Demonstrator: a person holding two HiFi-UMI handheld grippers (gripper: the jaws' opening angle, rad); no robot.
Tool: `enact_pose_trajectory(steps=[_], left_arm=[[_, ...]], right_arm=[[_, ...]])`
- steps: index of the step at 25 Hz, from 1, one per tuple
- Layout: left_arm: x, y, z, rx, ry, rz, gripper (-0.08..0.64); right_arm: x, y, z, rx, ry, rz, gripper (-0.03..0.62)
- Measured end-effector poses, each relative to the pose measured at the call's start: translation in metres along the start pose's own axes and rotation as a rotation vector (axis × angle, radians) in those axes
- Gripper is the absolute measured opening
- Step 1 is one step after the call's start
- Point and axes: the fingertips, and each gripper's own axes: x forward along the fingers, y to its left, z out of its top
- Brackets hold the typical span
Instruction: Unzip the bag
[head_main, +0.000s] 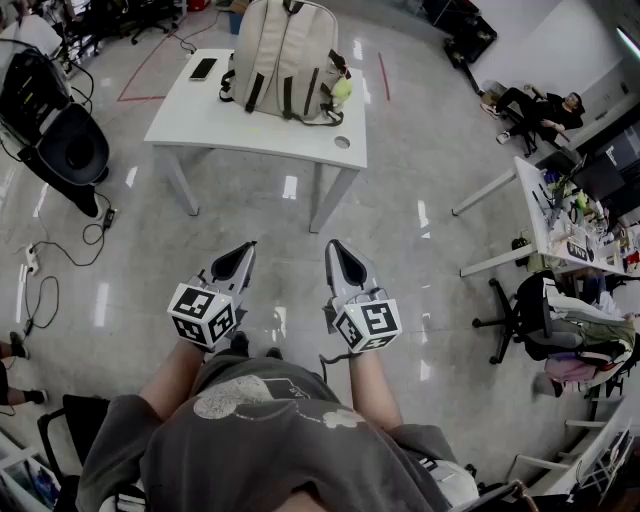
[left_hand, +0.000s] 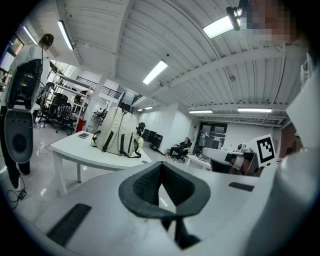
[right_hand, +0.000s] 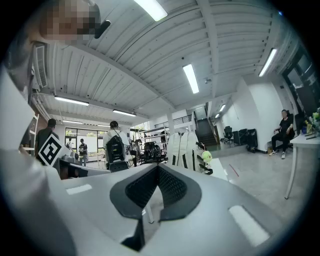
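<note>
Glossy grey floor (head_main: 420, 300) lies under the person, who stands well apart from the work. Nearest, the left gripper (head_main: 243, 252) and the right gripper (head_main: 336, 248) are held side by side and point forward. Each has its jaws pressed together to a tip with nothing between them, as both gripper views also show.

Farther on stands a white rectangular table (head_main: 200, 120). The cream fabric backpack with dark straps (head_main: 285, 55) sits upright toward its far edge. A yellow-green round charm (head_main: 342, 90) hangs at the backpack's right side, and a dark flat phone (head_main: 203, 69) lies just beside it on the left.

The backpack looks soft and probably light, so it is likely to slump or slide on the smooth tabletop when tugged. One gripper should pinch the fabric or top handle beside the zip while the other takes the small slider pull. That pull cannot be made out from here.
</note>
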Motion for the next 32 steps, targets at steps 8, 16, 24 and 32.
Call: enact_pose_trajectory(steps=[8,16,24,32], left_arm=[[0.000,0.010,0.004,0.001,0.002,-0.010,0.005],[0.004,0.016,0.012,0.009,-0.008,-0.018,0.006],[-0.002,0.035,0.002,-0.015,0.010,-0.008,0.005],[0.004,0.058,-0.001,-0.040,-0.032,-0.065,0.006]], right_arm=[[0.011,0.008,-0.002,-0.009,0.009,-0.009,-0.001],[0.024,0.012,0.004,-0.028,0.007,0.003,-0.002],[0.036,0.016,-0.009,0.025,0.007,-0.018,-0.001],[0.054,0.004,-0.028,0.071,0.012,-0.091,0.000]])
